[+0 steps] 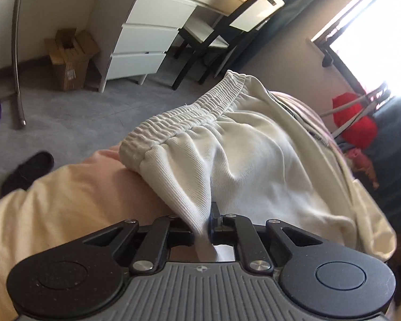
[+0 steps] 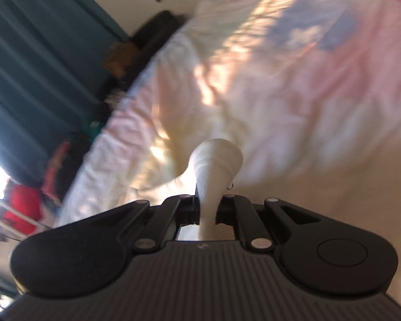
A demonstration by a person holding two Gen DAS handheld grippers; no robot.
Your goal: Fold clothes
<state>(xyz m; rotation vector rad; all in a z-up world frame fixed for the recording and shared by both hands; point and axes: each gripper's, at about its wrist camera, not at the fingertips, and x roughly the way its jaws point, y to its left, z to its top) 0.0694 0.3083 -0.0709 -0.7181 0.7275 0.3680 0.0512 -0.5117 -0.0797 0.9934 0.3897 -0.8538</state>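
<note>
White ribbed shorts with an elastic waistband lie over a cream bed cover. My left gripper is shut on a pinched fold of the shorts near the waistband end. In the right wrist view my right gripper is shut on a bunched white hem of the garment, held above the pink and cream bedspread. That view is blurred.
A white drawer unit, a dark chair, a cardboard box and a metal pole stand on the grey floor. A black shoe lies by the bed. Teal curtains and red items are at the window side.
</note>
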